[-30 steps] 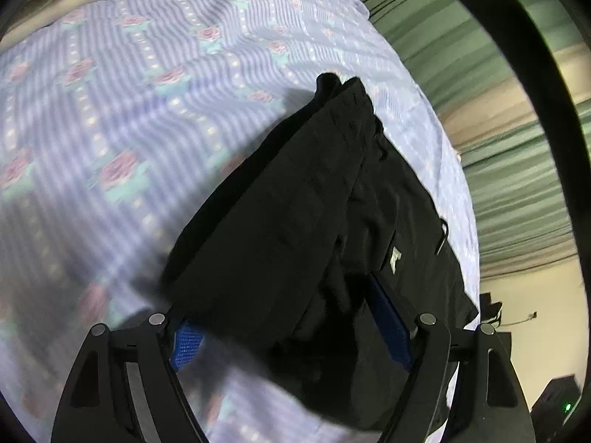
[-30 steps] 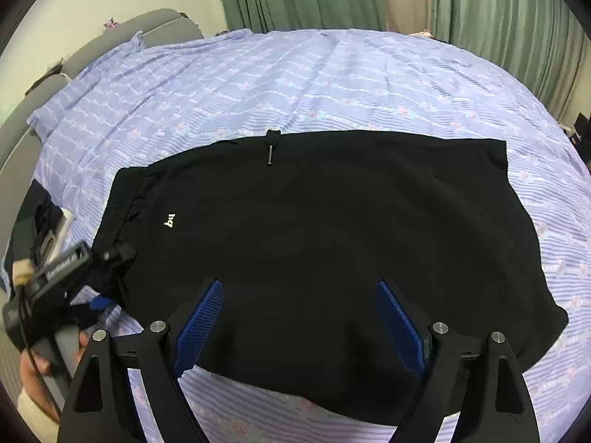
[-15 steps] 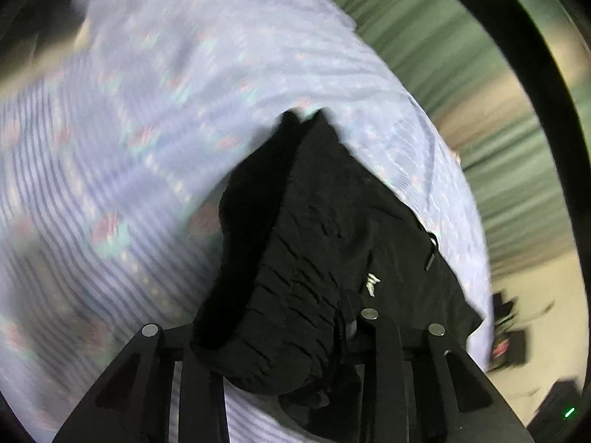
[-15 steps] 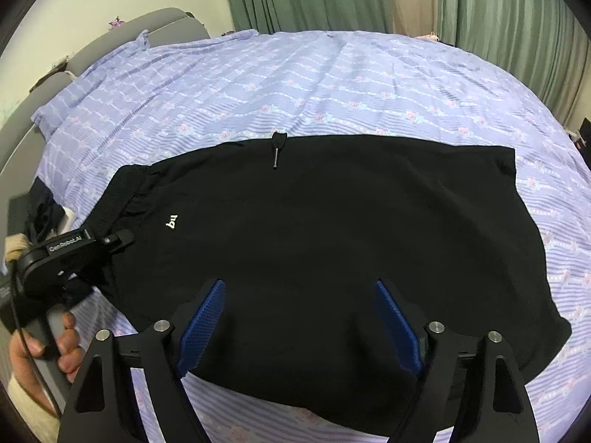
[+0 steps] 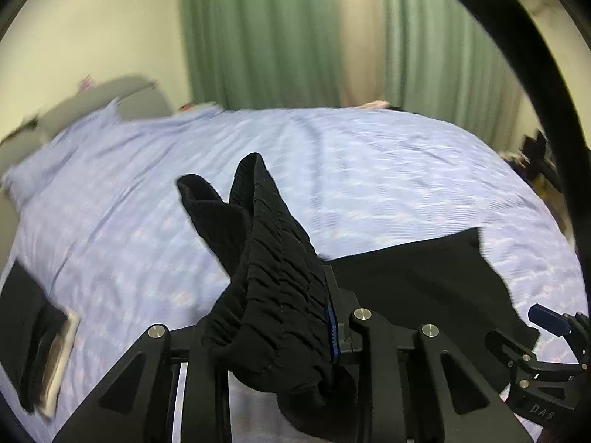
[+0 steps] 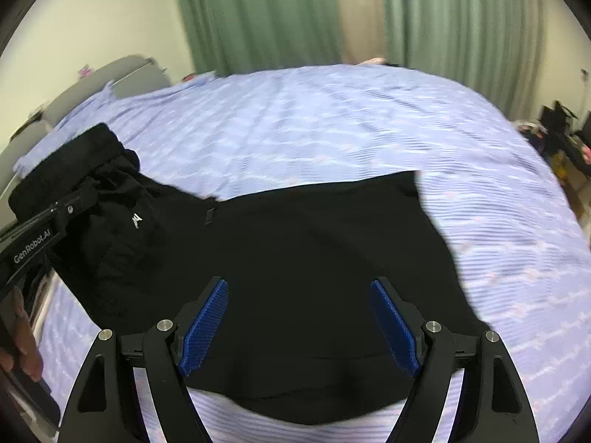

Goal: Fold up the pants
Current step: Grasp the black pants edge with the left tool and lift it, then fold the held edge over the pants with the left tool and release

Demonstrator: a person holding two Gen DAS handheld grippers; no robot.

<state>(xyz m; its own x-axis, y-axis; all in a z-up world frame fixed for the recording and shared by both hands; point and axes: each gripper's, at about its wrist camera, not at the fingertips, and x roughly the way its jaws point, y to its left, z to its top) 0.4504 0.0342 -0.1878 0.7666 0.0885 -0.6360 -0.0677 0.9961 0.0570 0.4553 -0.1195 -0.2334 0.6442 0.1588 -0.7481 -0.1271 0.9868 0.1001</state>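
Because the fold is judged to start from the waist end, the left gripper [image 5: 266, 336] is clamped on the gathered elastic waistband [image 5: 273, 295] of the black pants [image 6: 295, 277], its jaws having just been closing with that bunched band between them; the band stands up from the jaws in two peaks, lifted clear of the lilac bedsheet [image 5: 369, 170]. The rest of the pants lies spread flat on the bed, hem end toward the right, which would keep the lower part in place while the waist end is carried over. The right gripper [image 6: 295, 321] hovers above the near edge of the cloth with its blue pads [image 6: 205, 328] wide apart and nothing between them, apparently placed to take the hem side next. The left wrist view alone shows the grip closely: the ribbed band filling the jaws, and a dark flat object [image 5: 37, 343] at the bed's left edge that is too blurred to name. The right wrist view alone shows the whole garment, its small white logo [image 6: 136, 219] near the raised waist, and part of the person's hand [image 6: 18, 332] on the left gripper's handle. Green curtains [image 6: 258, 11] hang behind the bed.
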